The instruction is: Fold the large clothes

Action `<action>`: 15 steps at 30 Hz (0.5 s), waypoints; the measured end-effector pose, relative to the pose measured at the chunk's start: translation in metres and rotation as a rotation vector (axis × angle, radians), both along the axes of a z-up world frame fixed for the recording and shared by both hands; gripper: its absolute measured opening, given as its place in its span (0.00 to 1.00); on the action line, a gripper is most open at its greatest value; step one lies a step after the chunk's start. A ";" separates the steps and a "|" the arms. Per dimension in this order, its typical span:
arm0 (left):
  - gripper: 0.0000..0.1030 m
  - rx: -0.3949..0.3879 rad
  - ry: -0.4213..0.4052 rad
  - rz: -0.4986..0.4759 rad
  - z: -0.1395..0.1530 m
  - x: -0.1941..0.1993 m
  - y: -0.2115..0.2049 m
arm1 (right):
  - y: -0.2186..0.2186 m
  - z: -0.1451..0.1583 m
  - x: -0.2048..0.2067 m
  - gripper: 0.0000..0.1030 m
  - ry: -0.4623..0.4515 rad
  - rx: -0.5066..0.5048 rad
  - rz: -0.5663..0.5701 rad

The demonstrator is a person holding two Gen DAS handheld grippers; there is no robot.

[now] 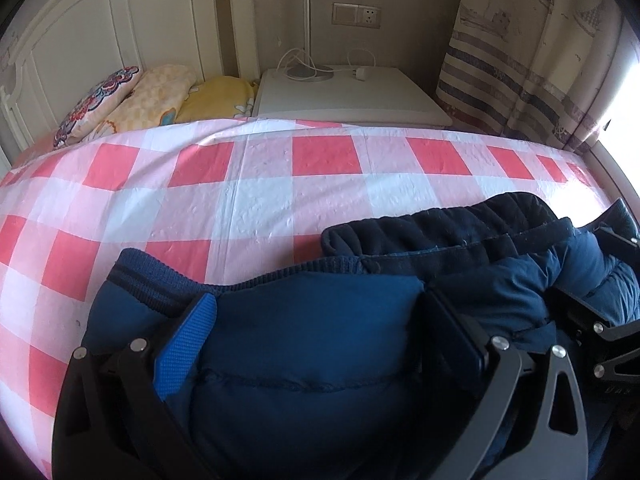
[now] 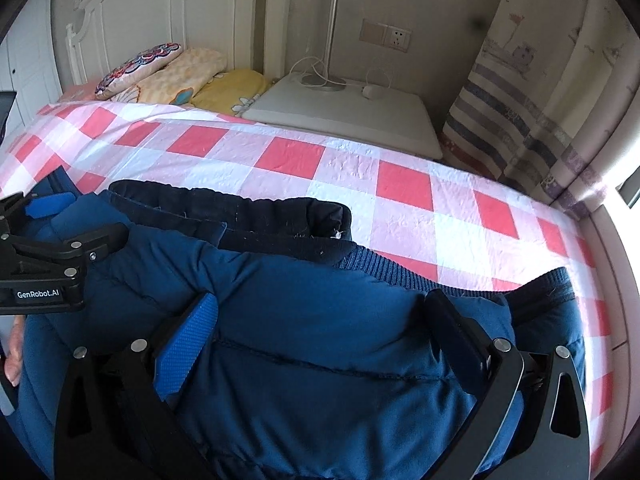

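The left claw has its jaws spread wide, and a thick padded fold of the navy puffer jacket bulges up between them; the blue pad on one finger presses against the fabric, so the claw straddles the fold rather than pinching it flat. The right claw stands the same way, its jaws wide apart with a quilted section of the jacket filling the gap between the fingers. In the right wrist view the left claw's black frame appears at the left edge, close beside the jacket, with part of a hand just below it.

The jacket lies bunched on the bed, on a pink, red and white checked sheet, with its ribbed hem and dark elastic-edged lining turned upward. Beyond it, pillows lean against a white headboard. Beside the bed stands a white nightstand surface carrying a lamp base and white cable, with a patterned curtain further right.
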State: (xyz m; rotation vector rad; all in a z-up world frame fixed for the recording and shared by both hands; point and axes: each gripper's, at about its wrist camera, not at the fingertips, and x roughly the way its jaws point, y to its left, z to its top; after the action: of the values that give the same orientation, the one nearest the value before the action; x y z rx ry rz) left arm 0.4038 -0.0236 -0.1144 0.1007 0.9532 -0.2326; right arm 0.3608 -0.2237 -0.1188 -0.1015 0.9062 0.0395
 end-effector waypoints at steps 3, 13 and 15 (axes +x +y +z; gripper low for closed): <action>0.98 -0.019 0.006 0.007 -0.001 0.002 0.003 | -0.001 -0.001 0.001 0.96 0.004 0.023 -0.004; 0.98 0.016 0.013 -0.008 0.010 -0.006 0.002 | -0.008 0.003 0.000 0.96 0.037 0.058 0.019; 0.98 -0.034 -0.006 -0.028 0.024 -0.018 0.008 | -0.014 0.015 -0.012 0.96 0.009 0.037 0.024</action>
State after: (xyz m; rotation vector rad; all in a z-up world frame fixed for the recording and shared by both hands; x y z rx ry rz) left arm 0.3854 -0.0151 -0.0903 0.0835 0.9420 -0.2736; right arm 0.3492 -0.2372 -0.1034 -0.0774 0.9128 0.0787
